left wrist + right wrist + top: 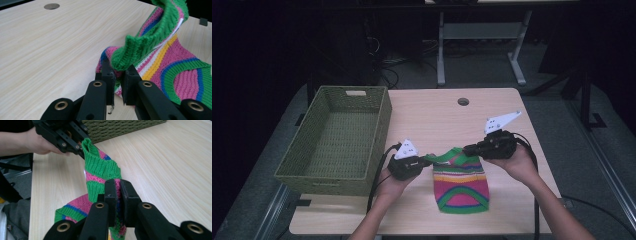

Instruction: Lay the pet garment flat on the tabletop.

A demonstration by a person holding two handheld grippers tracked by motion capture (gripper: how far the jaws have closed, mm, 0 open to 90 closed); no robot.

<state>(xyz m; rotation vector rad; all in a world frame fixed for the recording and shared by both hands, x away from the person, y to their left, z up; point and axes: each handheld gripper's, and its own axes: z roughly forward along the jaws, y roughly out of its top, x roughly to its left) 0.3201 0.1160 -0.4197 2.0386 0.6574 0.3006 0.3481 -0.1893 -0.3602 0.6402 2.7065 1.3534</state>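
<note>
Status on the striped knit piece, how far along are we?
Done: both grippers are shut on the green ribbed edge of the striped pink, green and yellow knitted garment, left gripper at one end, right gripper at the other. In hand: that edge is raised, the rest lies on the table. Left: probably moving it into the empty green woven basket.

This looks like a lab or recording workroom: a bare light-wood table (432,115) with a cable hole (463,101) stands on grey carpet (482,65) among dark surroundings, with loose cables (387,67) and a metal-framed bench (482,35) behind it.
</note>
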